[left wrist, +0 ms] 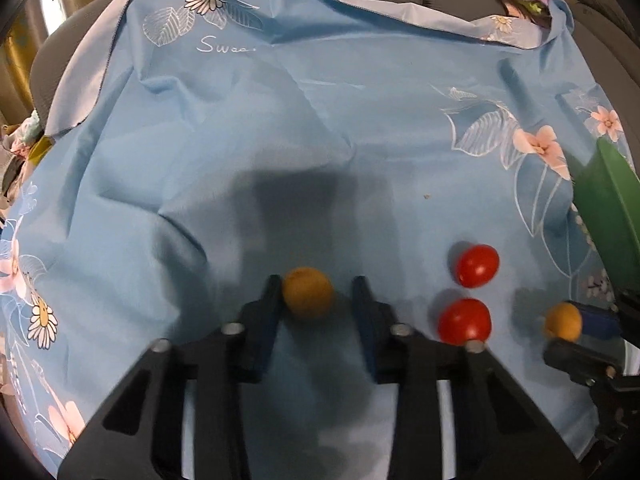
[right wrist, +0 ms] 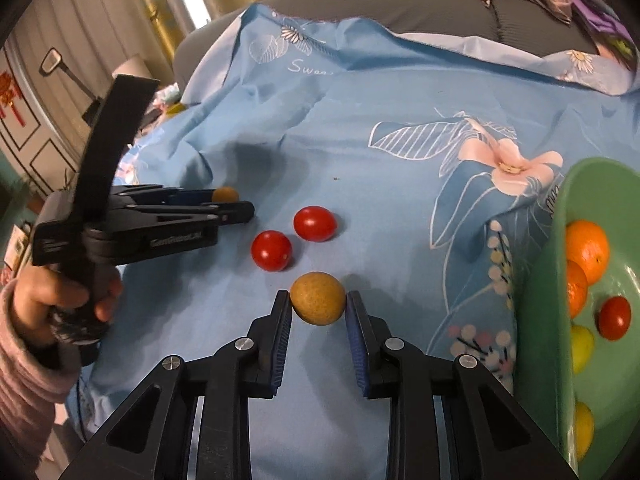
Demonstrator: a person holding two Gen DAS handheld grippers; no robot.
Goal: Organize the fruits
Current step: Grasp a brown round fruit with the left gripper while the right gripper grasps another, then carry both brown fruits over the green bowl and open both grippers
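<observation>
blue flowered cloth point(right wrist: 360, 92) covers the surface. each gripper, left point(left wrist: 316, 294) and right point(right wrist: 318, 300), is closed on one of two brown fruits point(right wrist: 317, 298). two tomatoes point(right wrist: 272, 250) lie between them; green bowl point(right wrist: 544, 280) at right holds more fruit.

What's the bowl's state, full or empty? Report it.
Partly full: the green bowl holds oranges, a tomato and yellow fruit, with bare floor showing.

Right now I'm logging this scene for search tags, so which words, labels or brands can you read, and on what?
"Swee…", white script, cut off by a fold, on the blue floral cloth.
Raised lettering on the side of the left gripper: too blurred to read.
Red hanging ornament on the wall: characters illegible.
Nothing else carries text.
</observation>
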